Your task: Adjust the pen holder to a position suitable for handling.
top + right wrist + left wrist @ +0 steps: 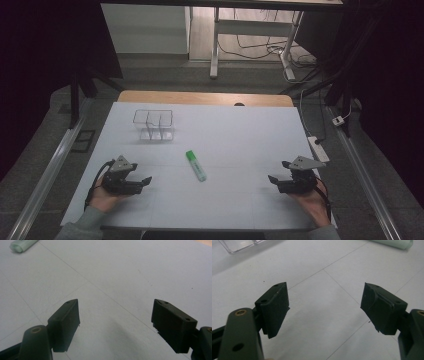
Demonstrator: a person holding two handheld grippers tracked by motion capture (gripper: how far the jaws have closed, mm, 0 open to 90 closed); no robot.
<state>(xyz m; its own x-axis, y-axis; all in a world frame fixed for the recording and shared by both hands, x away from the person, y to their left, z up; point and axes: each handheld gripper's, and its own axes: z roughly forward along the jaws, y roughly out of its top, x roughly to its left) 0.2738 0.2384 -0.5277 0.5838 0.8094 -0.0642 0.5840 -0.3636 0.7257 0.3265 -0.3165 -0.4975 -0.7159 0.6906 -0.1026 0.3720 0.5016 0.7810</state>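
A lab or workroom (dim): white-covered table [240,130], bare desk frame [250,30], loose floor cables [260,50].

Dim, greyish light; dark corners, soft focus, faint shadows.

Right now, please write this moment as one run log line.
left gripper: open, empty | right gripper: open, empty | green marker: lying between them, untouched | clear organizer: behind
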